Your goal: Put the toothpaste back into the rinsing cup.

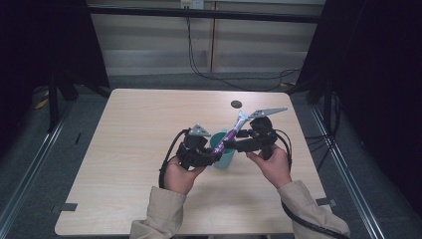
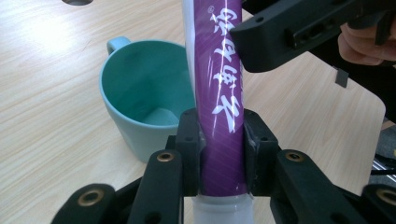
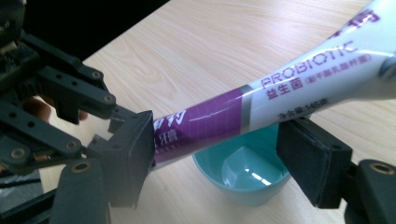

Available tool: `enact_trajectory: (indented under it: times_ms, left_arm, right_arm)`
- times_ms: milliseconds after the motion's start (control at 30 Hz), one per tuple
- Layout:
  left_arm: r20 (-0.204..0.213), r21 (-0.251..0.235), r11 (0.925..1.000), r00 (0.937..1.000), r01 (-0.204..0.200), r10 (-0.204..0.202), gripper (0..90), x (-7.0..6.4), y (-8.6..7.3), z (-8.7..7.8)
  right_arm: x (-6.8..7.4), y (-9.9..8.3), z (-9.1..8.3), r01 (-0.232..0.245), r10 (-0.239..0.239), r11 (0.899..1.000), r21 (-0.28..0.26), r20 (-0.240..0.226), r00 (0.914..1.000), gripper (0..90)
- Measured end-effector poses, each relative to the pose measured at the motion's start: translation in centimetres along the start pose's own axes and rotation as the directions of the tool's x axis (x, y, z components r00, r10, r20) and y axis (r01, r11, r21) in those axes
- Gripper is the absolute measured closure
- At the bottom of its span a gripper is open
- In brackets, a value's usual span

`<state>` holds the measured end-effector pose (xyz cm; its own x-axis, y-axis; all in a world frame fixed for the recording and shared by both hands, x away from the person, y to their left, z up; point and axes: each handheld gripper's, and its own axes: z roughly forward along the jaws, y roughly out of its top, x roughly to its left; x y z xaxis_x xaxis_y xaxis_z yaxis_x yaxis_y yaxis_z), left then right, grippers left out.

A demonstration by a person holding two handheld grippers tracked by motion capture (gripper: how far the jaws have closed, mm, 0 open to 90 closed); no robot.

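Note:
A purple and white toothpaste tube [image 1: 238, 124] slants up over a teal mug [image 1: 225, 158] near the table's middle. My left gripper [image 1: 211, 157] is shut on the tube's purple lower end [image 2: 219, 93], just above the white cap end. Behind that grip, the mug [image 2: 140, 93] stands upright and empty. My right gripper [image 3: 222, 154] is open, with one jaw on each side of the tube [image 3: 280, 93]. Its left pad [image 3: 135, 154] is close against the purple part and its right pad [image 3: 308, 158] stands apart below the white part. The mug [image 3: 243, 172] lies beneath them.
A small dark disc [image 1: 236, 104] lies on the wooden table [image 1: 134, 129] beyond the mug. Black frame posts stand at both sides, and cables [image 1: 219, 74] run across the floor behind the far edge.

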<state>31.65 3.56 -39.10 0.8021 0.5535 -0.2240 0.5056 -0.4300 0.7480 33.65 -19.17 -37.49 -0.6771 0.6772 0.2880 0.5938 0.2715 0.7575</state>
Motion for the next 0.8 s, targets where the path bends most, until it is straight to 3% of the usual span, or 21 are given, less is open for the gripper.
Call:
enact_trajectory:
  times_ms: [400,800]
  left_arm:
    - [-0.015,0.008,0.9999,0.9998,-0.01,0.01,71.7,-0.7,0.4,0.4]
    - [-0.041,0.004,0.9999,0.9991,-0.012,0.013,70.4,-1.7,0.5,1.3]
  right_arm:
    - [-0.5,0.1,-0.4,-0.086,0.085,0.996,-0.035,-0.027,0.996,31.4]
    - [-1.1,0.1,-0.8,-0.139,0.138,0.989,-0.055,-0.025,0.9901,38.3]
